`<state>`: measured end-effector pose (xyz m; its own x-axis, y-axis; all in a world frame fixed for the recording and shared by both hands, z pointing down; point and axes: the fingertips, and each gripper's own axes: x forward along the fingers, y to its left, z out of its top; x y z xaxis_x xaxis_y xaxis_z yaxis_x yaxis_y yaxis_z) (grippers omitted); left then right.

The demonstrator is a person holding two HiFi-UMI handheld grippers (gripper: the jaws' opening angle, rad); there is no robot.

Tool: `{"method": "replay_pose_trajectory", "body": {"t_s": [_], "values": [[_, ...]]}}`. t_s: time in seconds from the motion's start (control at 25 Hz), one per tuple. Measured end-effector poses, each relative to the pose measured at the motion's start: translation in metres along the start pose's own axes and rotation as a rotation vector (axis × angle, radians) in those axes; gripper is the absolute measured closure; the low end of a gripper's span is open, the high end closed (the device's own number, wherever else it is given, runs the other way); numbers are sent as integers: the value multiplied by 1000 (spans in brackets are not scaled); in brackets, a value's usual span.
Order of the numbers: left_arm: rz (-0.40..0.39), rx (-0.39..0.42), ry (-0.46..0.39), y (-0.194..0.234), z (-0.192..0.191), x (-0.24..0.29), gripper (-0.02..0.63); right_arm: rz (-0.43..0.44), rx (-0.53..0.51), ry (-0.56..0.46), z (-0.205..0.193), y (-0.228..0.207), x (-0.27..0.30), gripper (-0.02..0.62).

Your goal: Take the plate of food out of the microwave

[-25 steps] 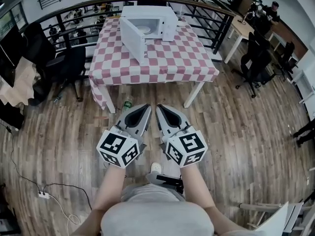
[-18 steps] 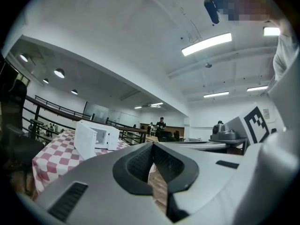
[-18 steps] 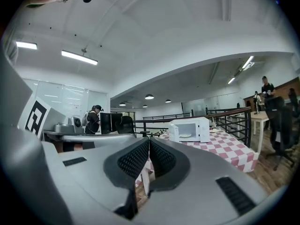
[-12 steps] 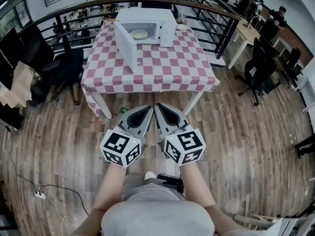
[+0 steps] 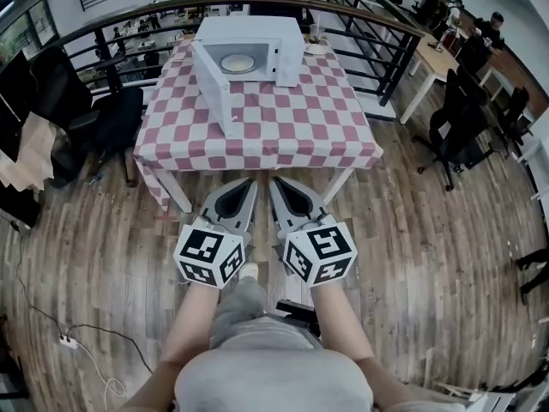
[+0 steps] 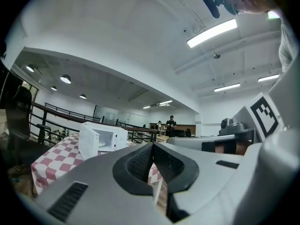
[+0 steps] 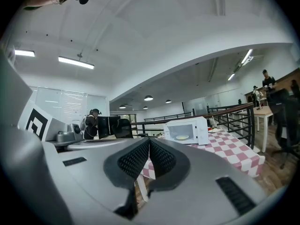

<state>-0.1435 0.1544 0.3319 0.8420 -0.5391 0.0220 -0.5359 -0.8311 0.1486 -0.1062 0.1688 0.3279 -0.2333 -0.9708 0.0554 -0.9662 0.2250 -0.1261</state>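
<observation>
Left hand-held gripper (image 5: 248, 184) and right hand-held gripper (image 5: 275, 184) are closed, empty. Well ahead of them, the plate (image 5: 238, 62) inside the microwave (image 5: 276, 45) is probably stiff, breakable, slick: pinch its near rim.

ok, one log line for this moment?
microwave: door open | plate of food: inside | left gripper: jaws shut, empty | right gripper: jaws shut, empty | both short of table

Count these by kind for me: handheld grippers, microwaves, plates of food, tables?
Grey two-jaw grippers (left gripper, right gripper): 2
White microwave oven, door open: 1
Round plate of yellowish food: 1
Red-and-white checked table: 1
Total: 5
</observation>
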Motion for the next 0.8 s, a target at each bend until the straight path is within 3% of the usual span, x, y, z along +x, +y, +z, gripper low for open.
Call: {"method": "replay_pose_trajectory", "body": {"t_s": [0.8], "values": [[35, 24, -23, 65, 17, 170, 604, -18, -68, -11, 26, -128, 111, 569]]}}
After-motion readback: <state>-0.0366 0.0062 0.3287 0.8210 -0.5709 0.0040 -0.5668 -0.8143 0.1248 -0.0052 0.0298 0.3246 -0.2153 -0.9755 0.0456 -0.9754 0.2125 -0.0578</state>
